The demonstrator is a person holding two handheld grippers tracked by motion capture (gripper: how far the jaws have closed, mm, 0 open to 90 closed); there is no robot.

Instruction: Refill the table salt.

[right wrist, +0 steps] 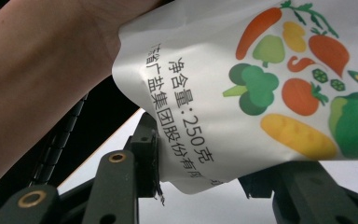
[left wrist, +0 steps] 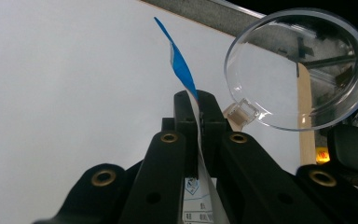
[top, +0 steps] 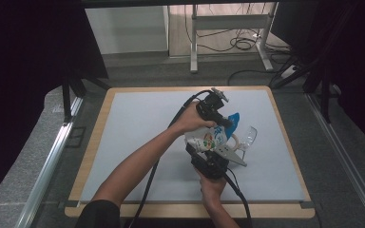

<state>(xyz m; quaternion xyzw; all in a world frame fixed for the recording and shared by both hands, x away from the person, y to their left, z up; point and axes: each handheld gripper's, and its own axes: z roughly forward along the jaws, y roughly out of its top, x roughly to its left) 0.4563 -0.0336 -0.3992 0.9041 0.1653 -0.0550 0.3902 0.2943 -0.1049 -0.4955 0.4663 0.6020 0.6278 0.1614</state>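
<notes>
A white bag [top: 208, 139] printed with vegetables and topped with a blue edge [top: 234, 118] is held up over the mat, tilted toward a clear plastic cup [top: 250, 137]. My left gripper [top: 228, 123] comes from the far side and is shut on that blue top edge; in the left gripper view its jaws [left wrist: 198, 100] pinch the thin blue strip [left wrist: 179, 65], with the cup's round rim [left wrist: 298, 70] just beyond. My right gripper [top: 205, 151] clasps the bag's lower end from the near side. In the right gripper view the bag [right wrist: 261, 79] sits between both jaws [right wrist: 205, 175].
A pale grey mat [top: 138, 142] covers the wood-edged table [top: 95, 142]. Black cables trail from both grippers toward the front edge. Metal rails run along both sides of the table, and a desk frame [top: 228, 28] stands behind it.
</notes>
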